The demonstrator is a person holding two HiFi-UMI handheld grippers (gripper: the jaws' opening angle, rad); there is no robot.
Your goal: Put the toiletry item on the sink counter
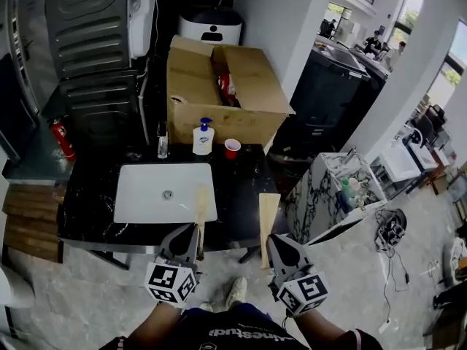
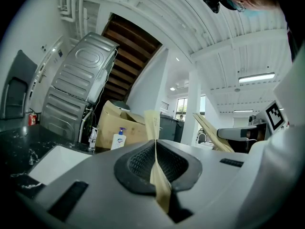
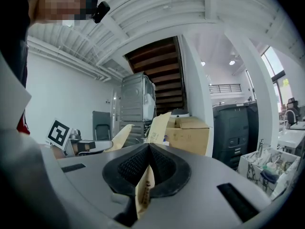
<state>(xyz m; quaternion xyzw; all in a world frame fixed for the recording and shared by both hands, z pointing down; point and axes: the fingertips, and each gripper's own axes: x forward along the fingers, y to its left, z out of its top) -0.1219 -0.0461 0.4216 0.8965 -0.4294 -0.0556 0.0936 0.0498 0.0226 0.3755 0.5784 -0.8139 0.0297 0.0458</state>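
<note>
Risk first: each grip is only a thin edge pinch, so a packet could swivel or slip, the left packet [image 1: 201, 204] into the sink [image 1: 146, 195], the right packet [image 1: 268, 211] off the bench [image 1: 241, 181] corner. My left gripper [image 1: 195, 230] and right gripper [image 1: 272, 239] point level, side by side, jaws clamped on these tan toiletry packets.
</note>
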